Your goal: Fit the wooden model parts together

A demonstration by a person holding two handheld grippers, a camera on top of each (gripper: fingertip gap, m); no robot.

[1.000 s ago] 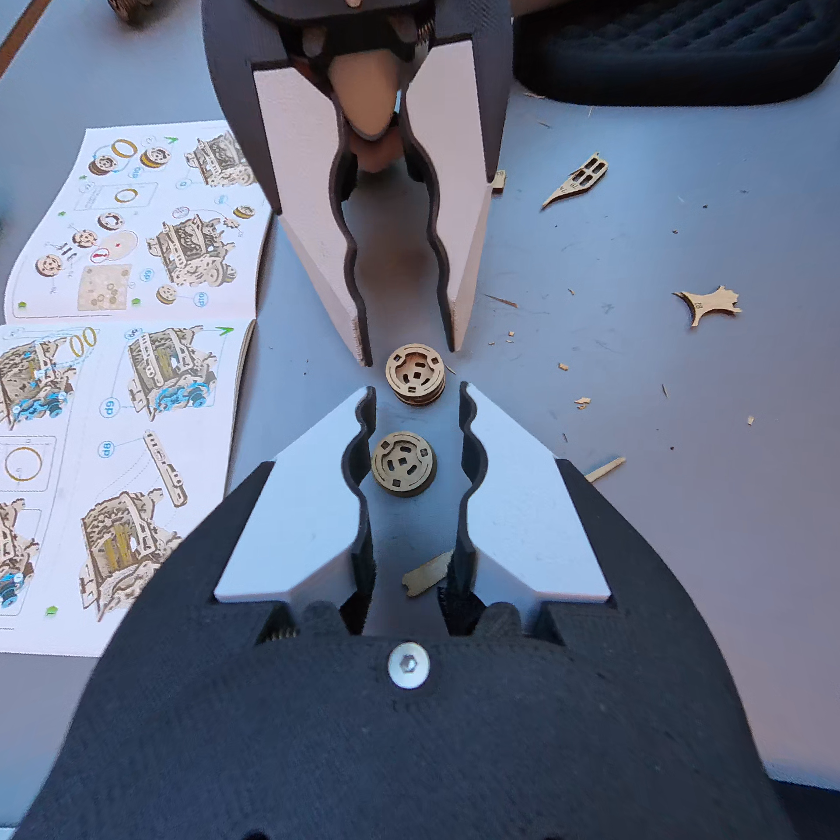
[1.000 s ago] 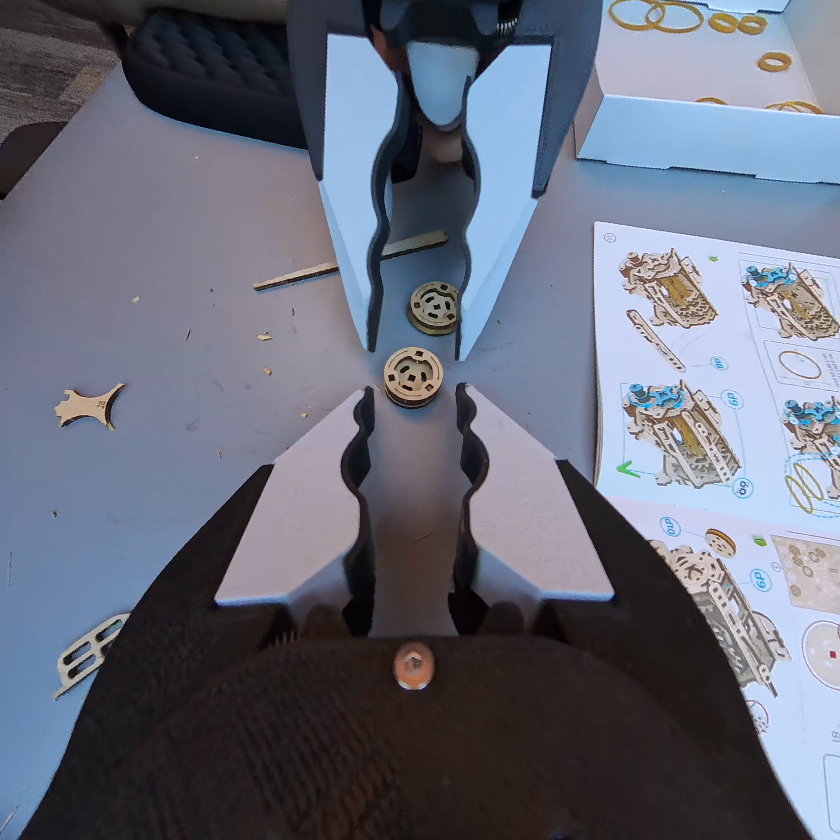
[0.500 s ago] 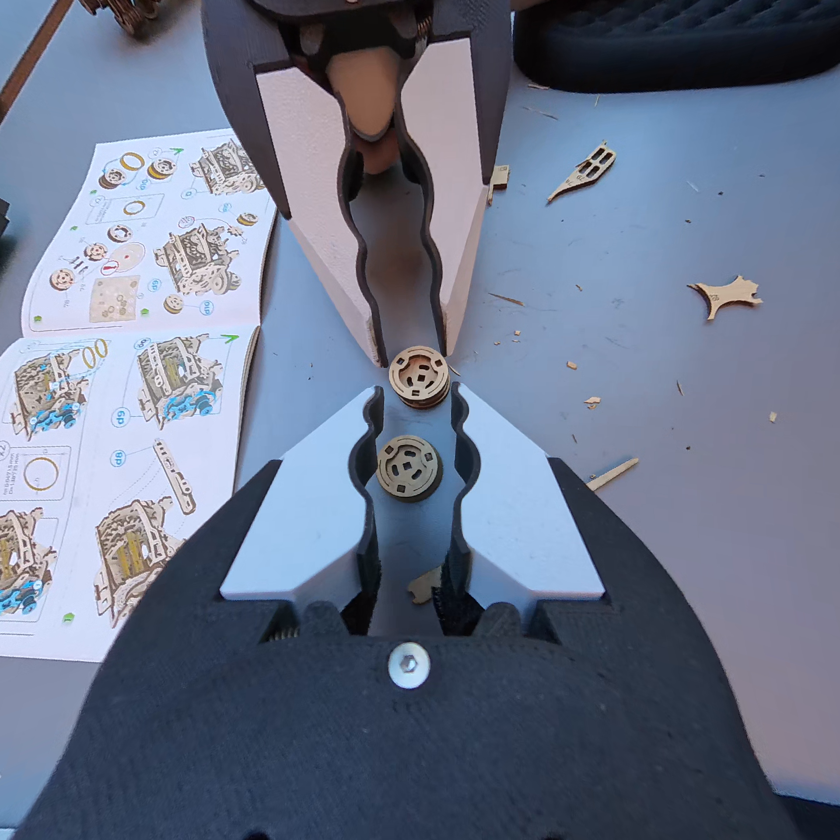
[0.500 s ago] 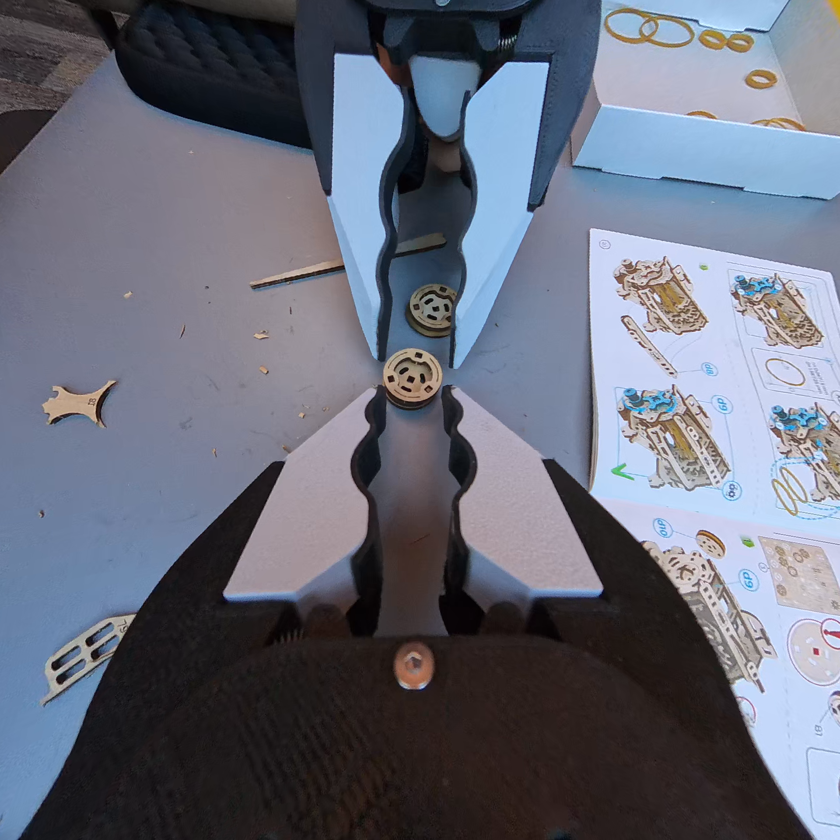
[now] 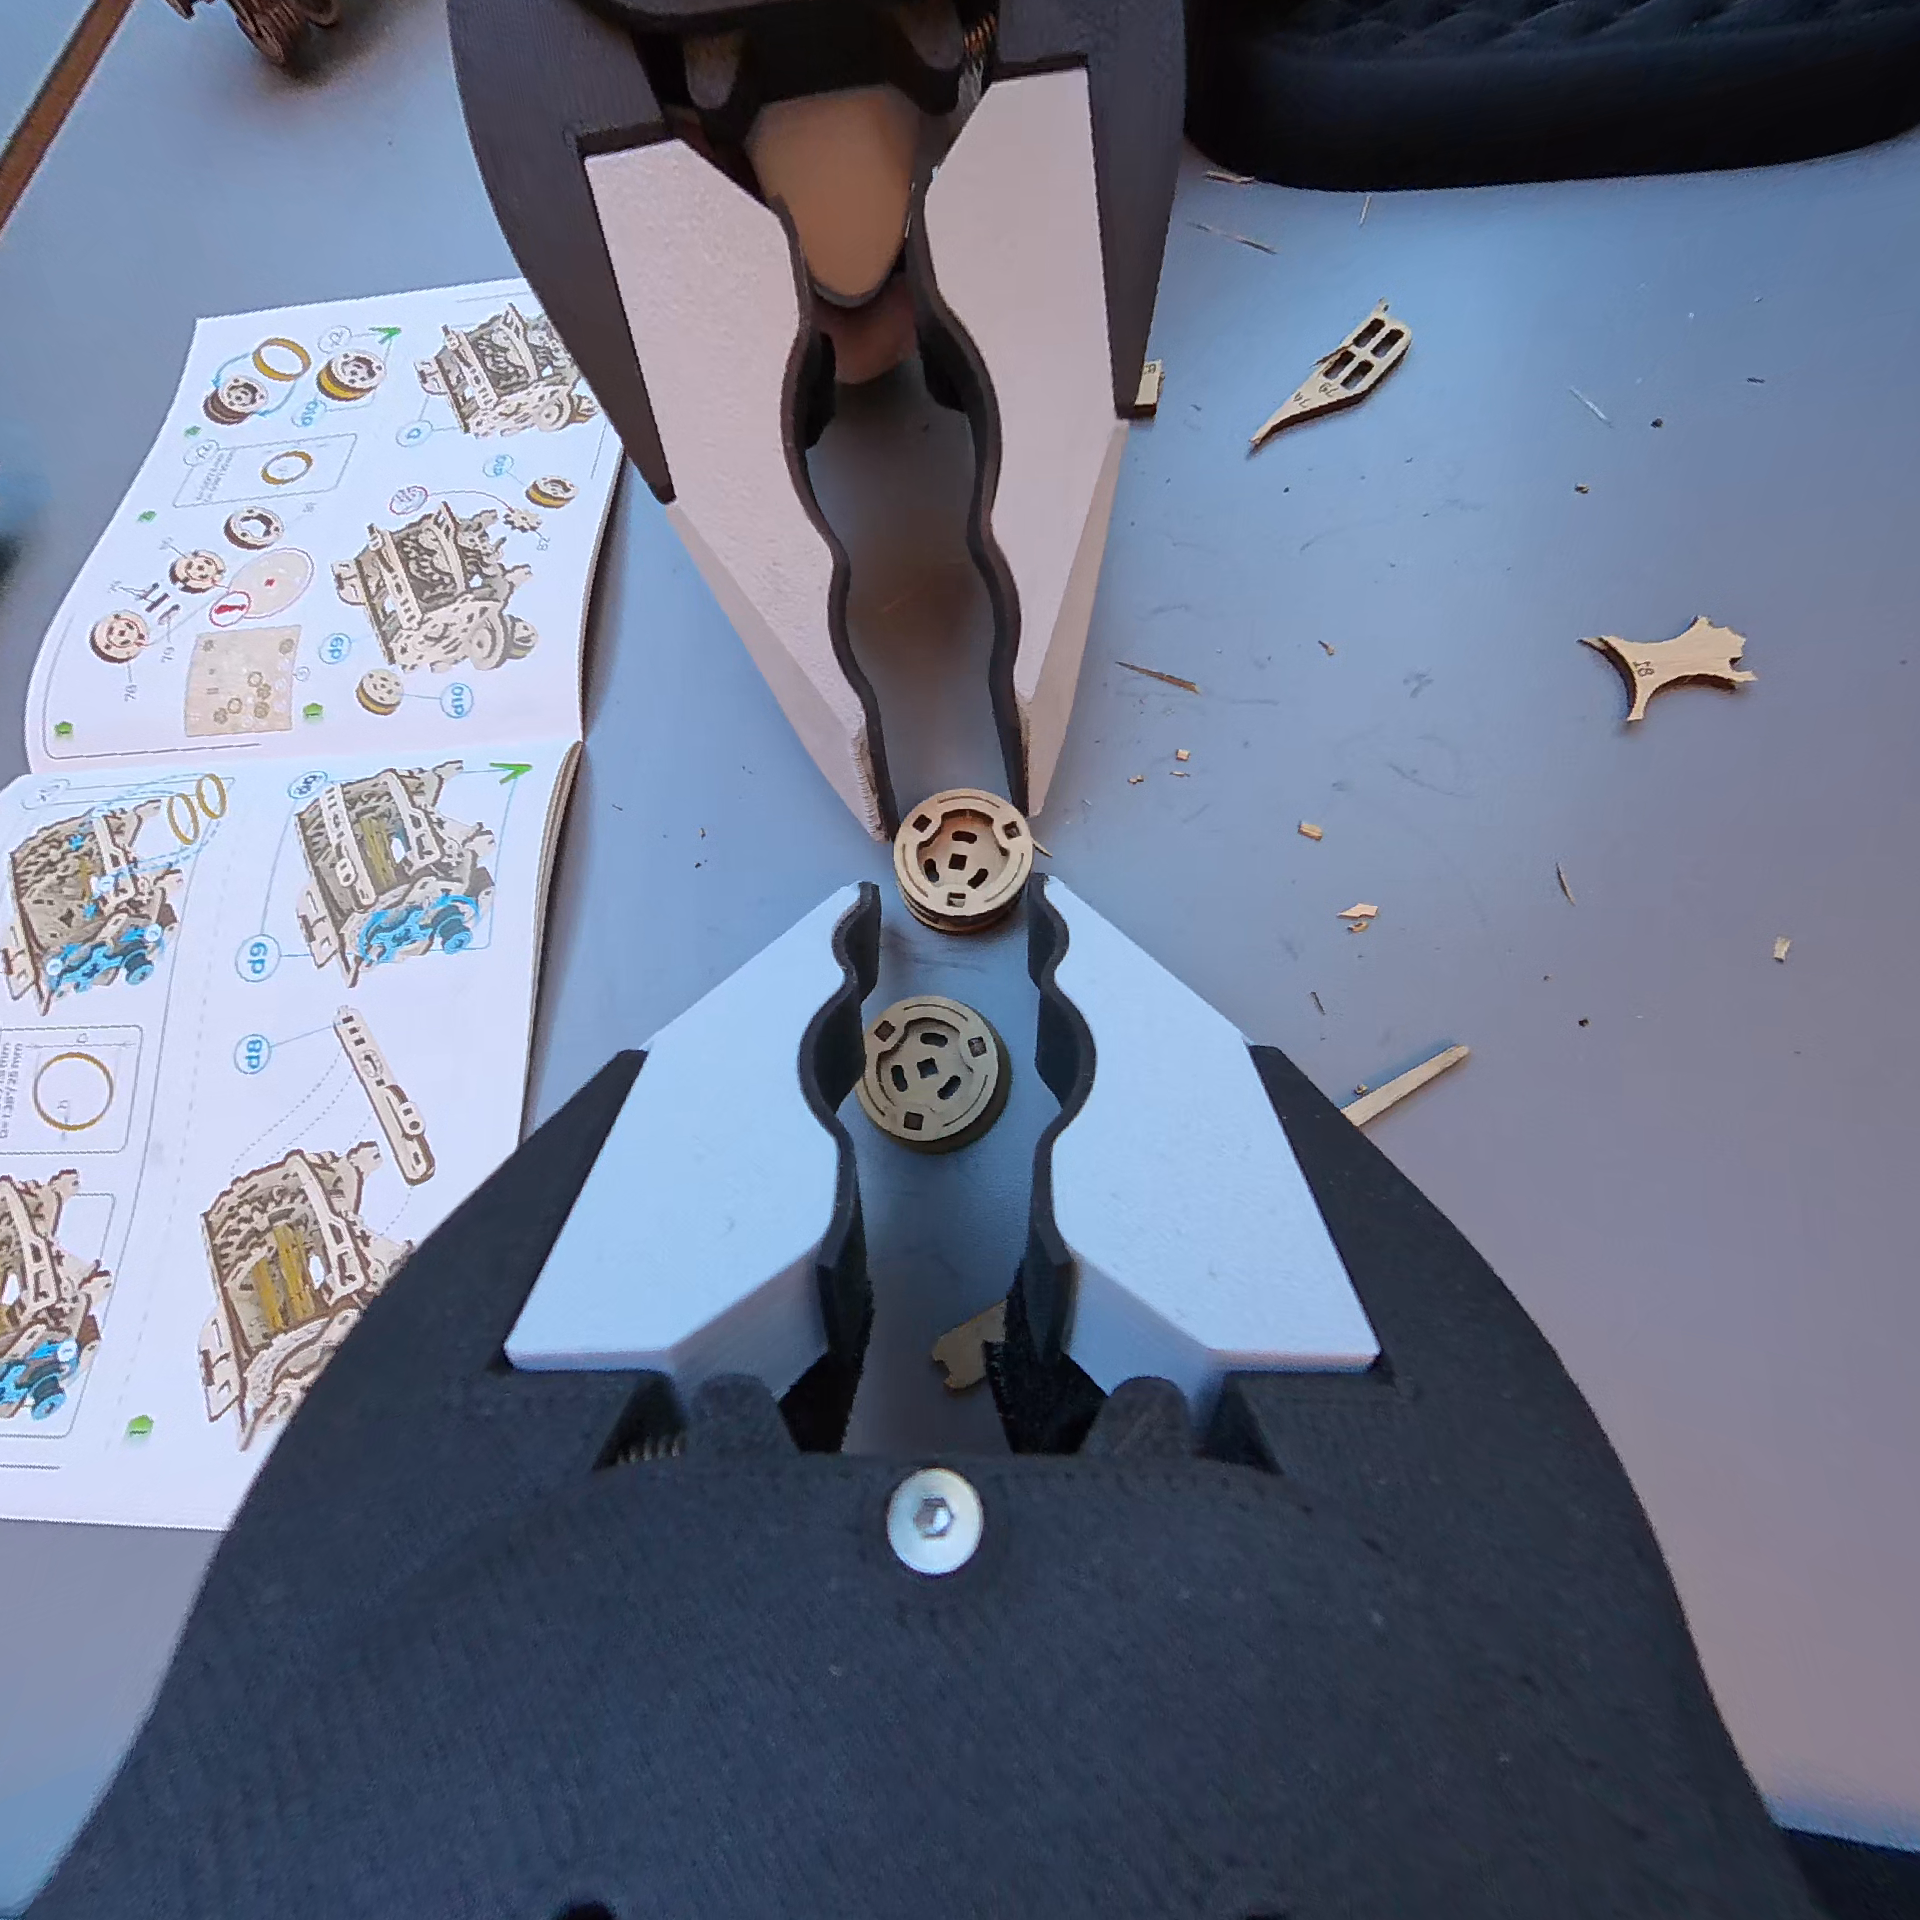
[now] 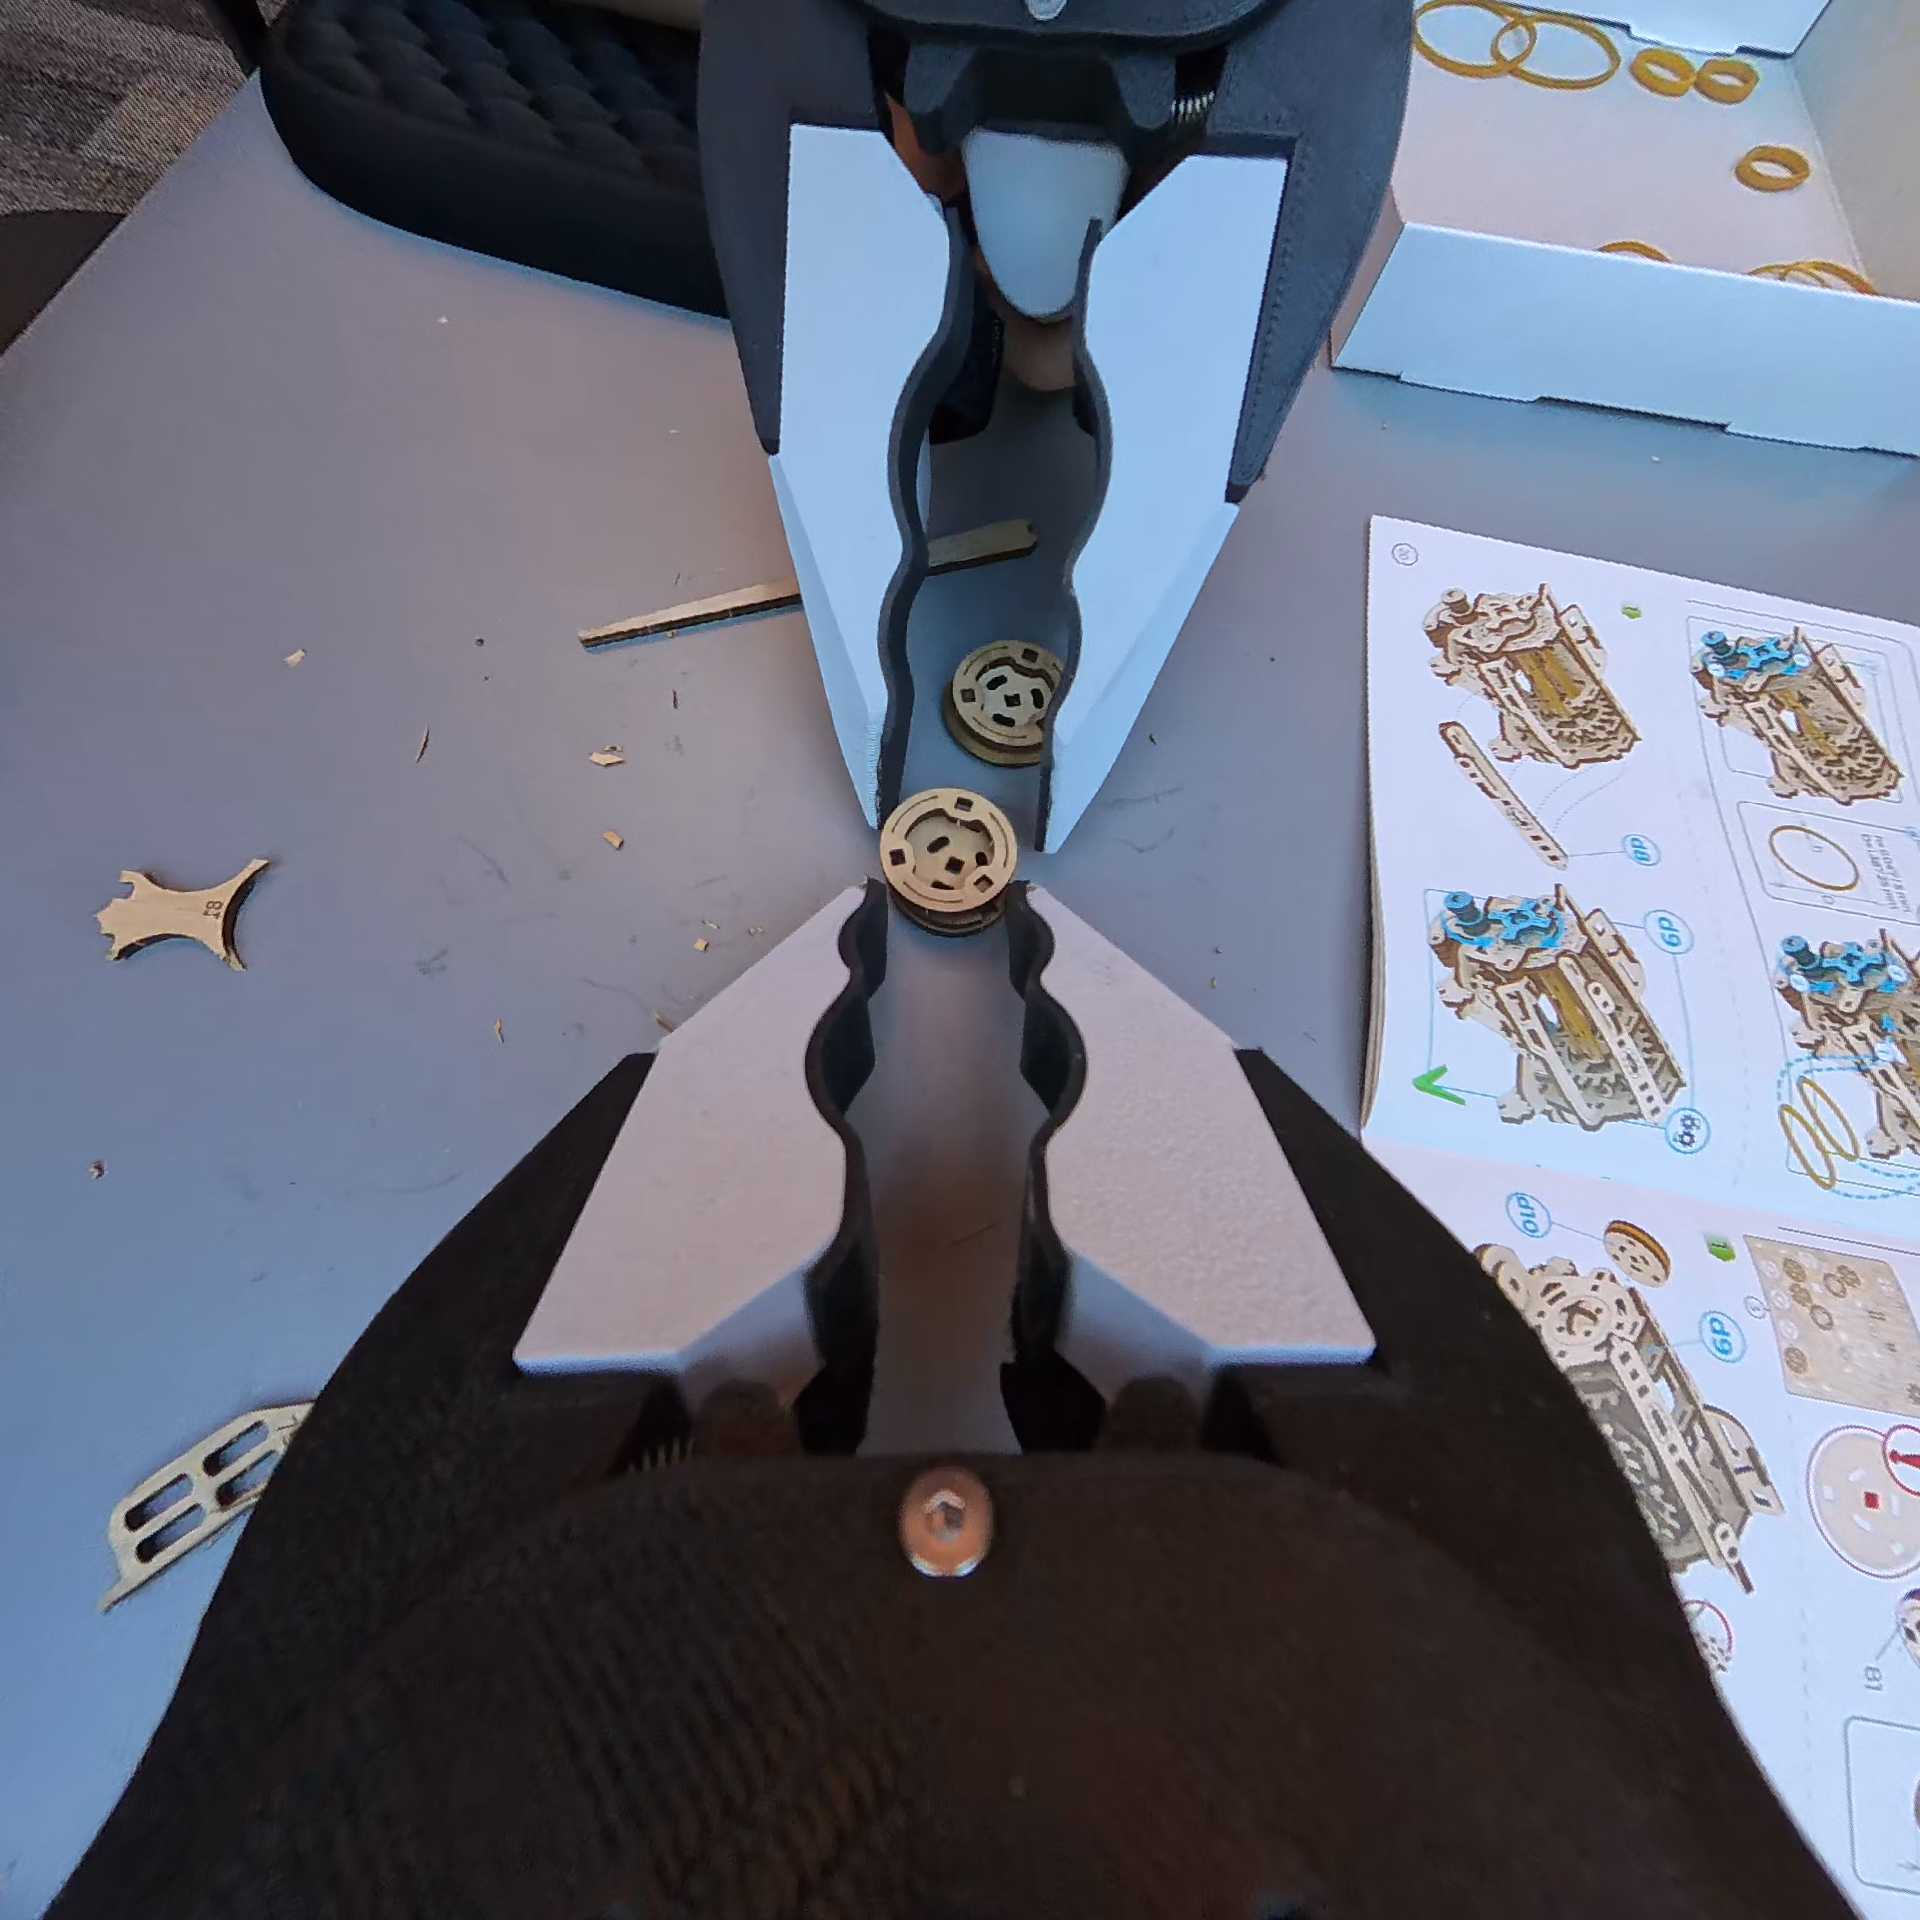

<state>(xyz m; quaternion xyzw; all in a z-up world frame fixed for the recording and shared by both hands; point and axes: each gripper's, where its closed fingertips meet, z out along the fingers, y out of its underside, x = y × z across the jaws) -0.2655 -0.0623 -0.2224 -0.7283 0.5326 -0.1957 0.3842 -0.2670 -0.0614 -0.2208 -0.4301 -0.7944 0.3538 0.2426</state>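
While both tools face each other tip to tip over the grey bench (image 5: 1558, 1299), the landmark is the thick wooden wheel (image 5: 963, 855), a stack of discs lying flat just between their tips. Left of the wheel lies the open instruction booklet (image 5: 281, 790). The left tool (image 5: 948, 914) is spread apart and grips nothing; a second, thinner wheel (image 5: 934, 1072) lies flat on the bench between its fingers, just on the near side of the thick wheel. The right tool (image 6: 943, 906) is also released, its tips flanking the thick wheel's near edge without a clear pinch. Right of the wheel, well apart, lie offcuts and a star-shaped scrap (image 5: 1673, 675).

The step looks like taking up one wheel to seat on the other. Centre the tips on the rim, squeeze evenly so the stack does not shear, lift straight, and line up the square holes before pressing.
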